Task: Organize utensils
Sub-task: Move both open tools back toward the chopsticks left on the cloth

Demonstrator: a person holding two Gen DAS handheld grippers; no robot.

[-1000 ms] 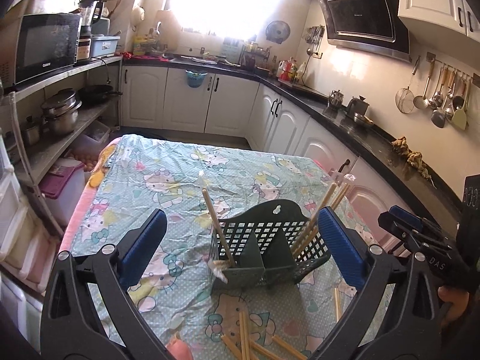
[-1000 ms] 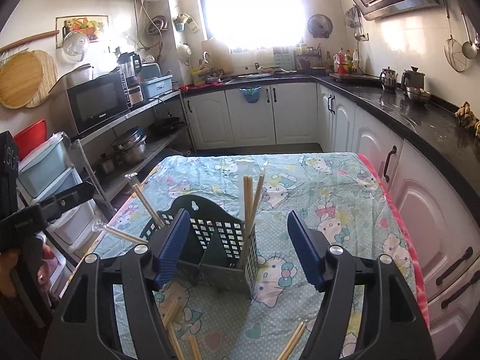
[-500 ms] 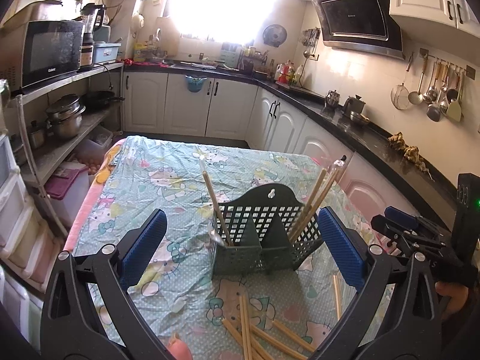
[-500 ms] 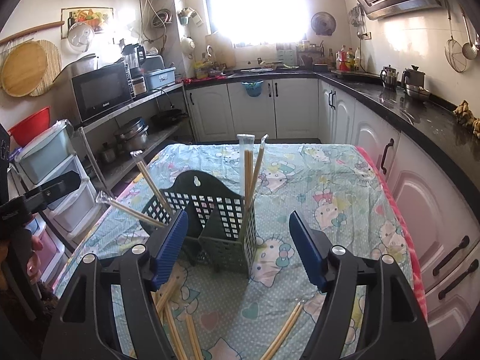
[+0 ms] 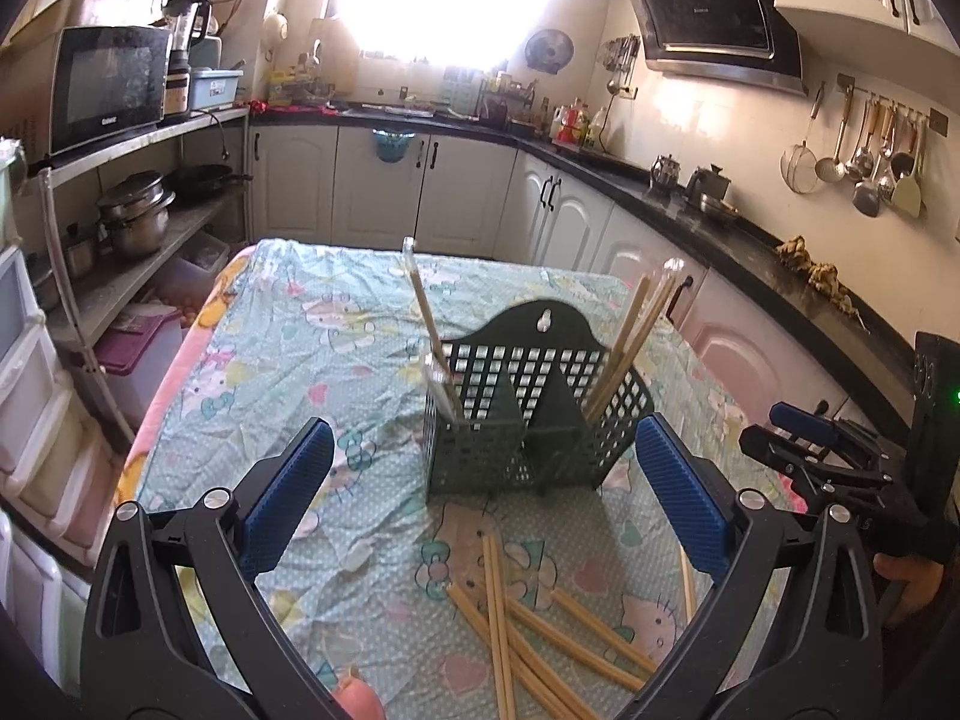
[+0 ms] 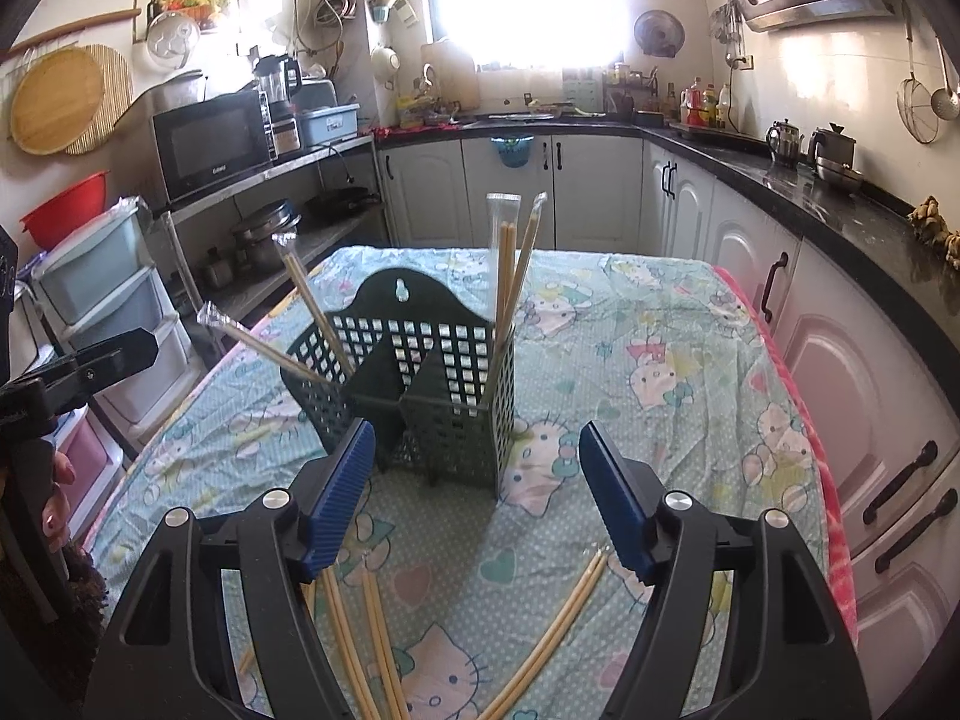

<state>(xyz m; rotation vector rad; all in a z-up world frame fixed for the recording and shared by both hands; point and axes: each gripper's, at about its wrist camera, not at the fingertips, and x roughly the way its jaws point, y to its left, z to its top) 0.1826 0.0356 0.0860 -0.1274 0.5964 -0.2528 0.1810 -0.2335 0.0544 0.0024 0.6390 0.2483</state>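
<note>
A dark green slotted utensil basket (image 5: 528, 420) stands on the table with wrapped chopstick pairs upright in its left (image 5: 427, 324) and right (image 5: 630, 336) compartments. It also shows in the right wrist view (image 6: 432, 396). Loose chopsticks (image 5: 528, 618) lie on the cloth in front of it, and more show in the right wrist view (image 6: 360, 642). My left gripper (image 5: 480, 498) is open and empty, hovering before the basket. My right gripper (image 6: 477, 498) is open and empty, above the cloth near the basket's right corner.
The table wears a Hello Kitty cloth (image 5: 312, 372). Shelves with pots and a microwave (image 5: 108, 90) stand left. White cabinets and a black counter (image 5: 750, 240) run behind and right. Plastic drawers (image 6: 102, 300) stand by the table's left edge.
Both grippers have drawn back and risen a little, so more loose chopsticks show in front of the basket. Both stay open and empty.
</note>
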